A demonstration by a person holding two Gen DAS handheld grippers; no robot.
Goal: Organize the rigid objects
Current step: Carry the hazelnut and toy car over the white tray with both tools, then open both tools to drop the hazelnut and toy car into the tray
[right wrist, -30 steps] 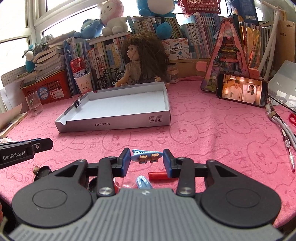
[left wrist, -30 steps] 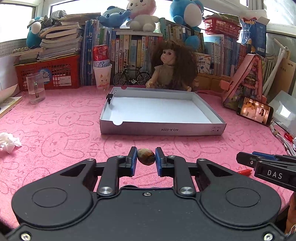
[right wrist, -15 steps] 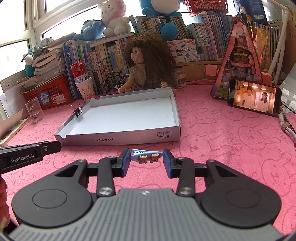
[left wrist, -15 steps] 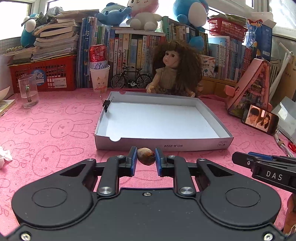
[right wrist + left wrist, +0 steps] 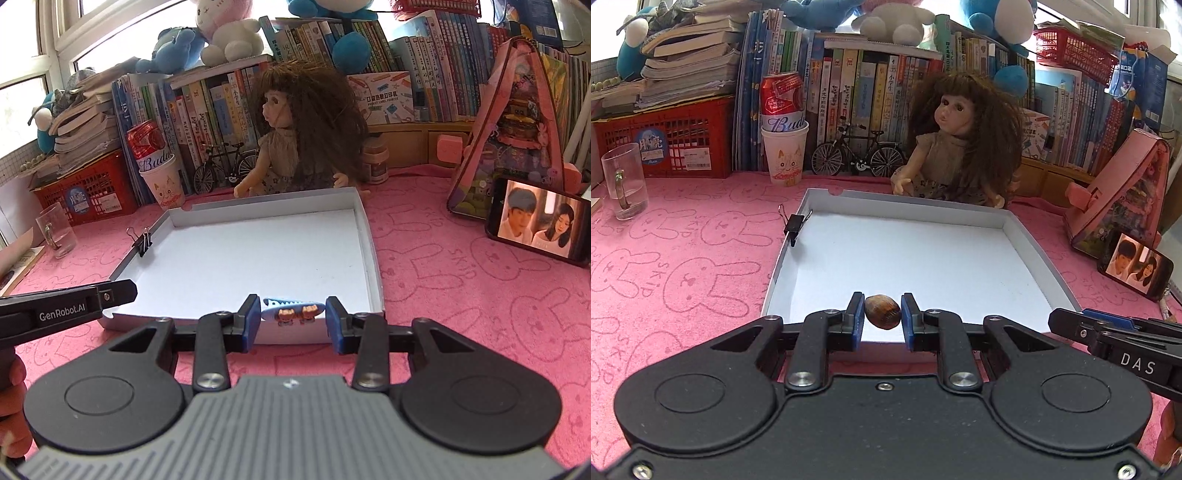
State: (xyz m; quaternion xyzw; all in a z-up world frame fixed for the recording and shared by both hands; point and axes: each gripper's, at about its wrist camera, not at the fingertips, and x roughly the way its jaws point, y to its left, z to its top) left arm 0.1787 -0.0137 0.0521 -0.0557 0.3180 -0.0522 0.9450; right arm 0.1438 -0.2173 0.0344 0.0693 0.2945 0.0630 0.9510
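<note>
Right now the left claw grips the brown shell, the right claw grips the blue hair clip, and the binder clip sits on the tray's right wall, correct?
Not quite: the binder clip sits on the tray's left wall, as both wrist views show. The left claw does grip the brown shell, the right claw the blue hair clip.

A child's study corner at home, by a window

Ahead of the tool, a worktop (image 5: 683,266) under a pink rabbit-print cloth backs onto packed rows of books (image 5: 857,99), with plush toys (image 5: 225,33) on top, a long-haired doll (image 5: 960,136), a miniature bicycle (image 5: 857,155), a red crate (image 5: 676,144) under stacked books, and a phone (image 5: 539,221) playing video to the right.
</note>
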